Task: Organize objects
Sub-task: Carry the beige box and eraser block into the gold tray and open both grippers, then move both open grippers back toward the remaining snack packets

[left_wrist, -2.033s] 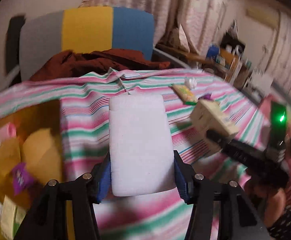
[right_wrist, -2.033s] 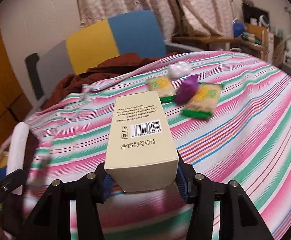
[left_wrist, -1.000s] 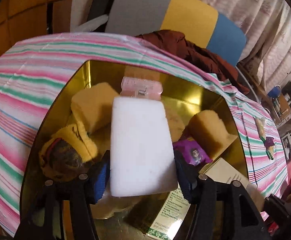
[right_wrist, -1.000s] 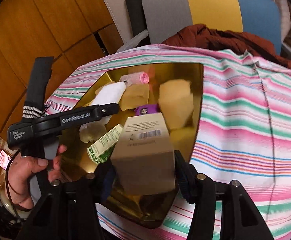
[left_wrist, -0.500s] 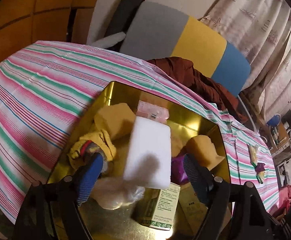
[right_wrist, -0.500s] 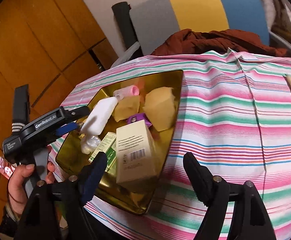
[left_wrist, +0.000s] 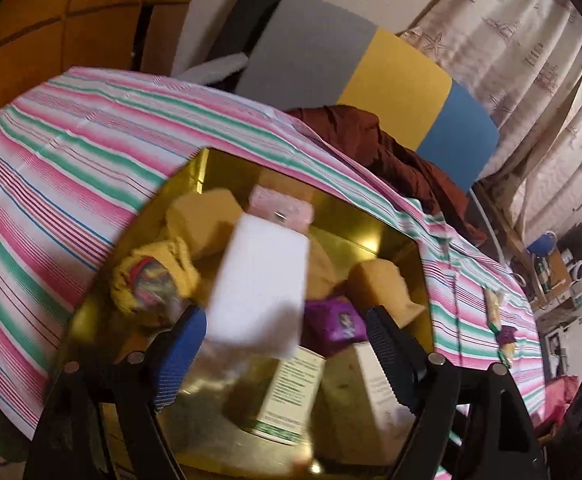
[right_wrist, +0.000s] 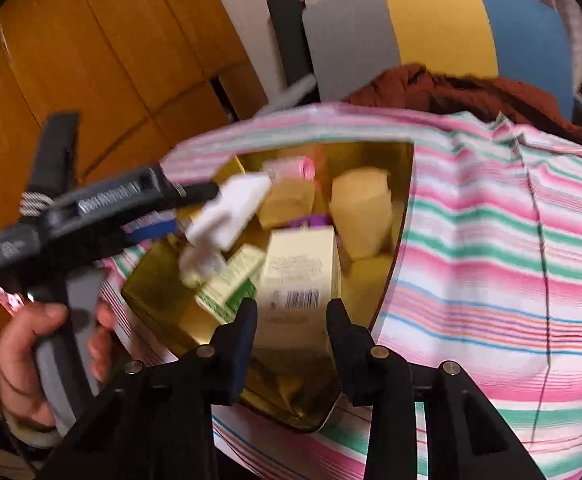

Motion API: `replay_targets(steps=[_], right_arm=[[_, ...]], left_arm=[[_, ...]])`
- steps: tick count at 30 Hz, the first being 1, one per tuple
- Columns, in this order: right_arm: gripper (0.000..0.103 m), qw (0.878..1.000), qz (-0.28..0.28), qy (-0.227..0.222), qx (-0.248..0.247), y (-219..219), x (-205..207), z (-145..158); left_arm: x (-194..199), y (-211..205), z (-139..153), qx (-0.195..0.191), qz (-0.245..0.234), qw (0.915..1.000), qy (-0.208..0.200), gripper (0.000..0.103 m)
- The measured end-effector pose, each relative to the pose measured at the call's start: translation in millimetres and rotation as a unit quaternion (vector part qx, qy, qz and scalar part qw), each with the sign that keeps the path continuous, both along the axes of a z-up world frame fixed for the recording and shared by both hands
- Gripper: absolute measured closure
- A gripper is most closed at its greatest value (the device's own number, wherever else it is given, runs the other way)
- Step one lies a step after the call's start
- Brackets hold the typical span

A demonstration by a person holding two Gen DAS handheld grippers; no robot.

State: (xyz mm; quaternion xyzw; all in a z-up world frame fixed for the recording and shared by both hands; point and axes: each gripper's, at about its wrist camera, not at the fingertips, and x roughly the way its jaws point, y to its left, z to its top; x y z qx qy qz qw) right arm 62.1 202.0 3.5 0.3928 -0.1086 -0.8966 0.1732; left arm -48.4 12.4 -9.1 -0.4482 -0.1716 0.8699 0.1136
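- Now both claws stand spread: the left gripper has let go of the white foam block, which half a second ago lay between its wide jaws and now tilts over the heap in the gold tin.
- Likewise the right gripper has released the cream carton; it stands at the tin's near right side, jaws open and narrower than before.
- Judged from this, 2 items are stowed.
- Still out on the striped tablecloth, far right: snack packets and a purple packet.
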Motion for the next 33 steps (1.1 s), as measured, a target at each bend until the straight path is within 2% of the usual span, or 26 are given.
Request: replay_targets(steps=[3, 9, 13, 14, 17, 20, 22, 24, 27, 30, 33], right_arm=[[0.041, 0.999, -0.033, 0.028, -0.01, 20, 7, 10], [0.038, 0.991, -0.126, 0.028, -0.025, 77, 11, 9], [0.038, 0.976, -0.215, 0.018, -0.022, 135, 14, 0], [0.038, 0.972, -0.235, 0.019, -0.019, 149, 15, -1], [0.038, 0.947, -0.321, 0.012, -0.004, 201, 19, -7], [0.038, 0.914, -0.405, 0.007, 0.02, 263, 20, -14], [0.038, 0.897, -0.44, 0.001, 0.035, 295, 16, -19], [0.038, 0.883, -0.468, -0.029, 0.025, 330, 7, -27], [0.038, 0.871, -0.487, -0.053, 0.027, 361, -6, -37], [0.039, 0.87, -0.482, -0.082, 0.063, 381, -30, -47], [0.039, 0.876, -0.467, -0.097, 0.07, 392, -50, -59]], left_arm=[[0, 11, 0, 0.007, -0.003, 1.0, -0.005, 0.019], [3, 43, 9, 0.003, -0.037, 0.9993, 0.01, 0.019], [6, 70, 17, -0.006, -0.076, 0.9969, 0.017, 0.019], [7, 77, 19, -0.009, -0.086, 0.9961, 0.019, 0.019], [11, 100, 23, -0.021, -0.116, 0.9928, 0.021, 0.019], [15, 125, 25, -0.031, -0.149, 0.988, 0.025, 0.019], [18, 137, 26, -0.036, -0.166, 0.9851, 0.026, 0.019], [22, 151, 26, -0.042, -0.184, 0.9817, 0.024, 0.019], [29, 164, 23, -0.046, -0.206, 0.9773, 0.022, 0.019], [35, 173, 19, -0.054, -0.219, 0.9741, 0.018, 0.019], [38, 180, 13, -0.064, -0.23, 0.971, 0.011, 0.019]])
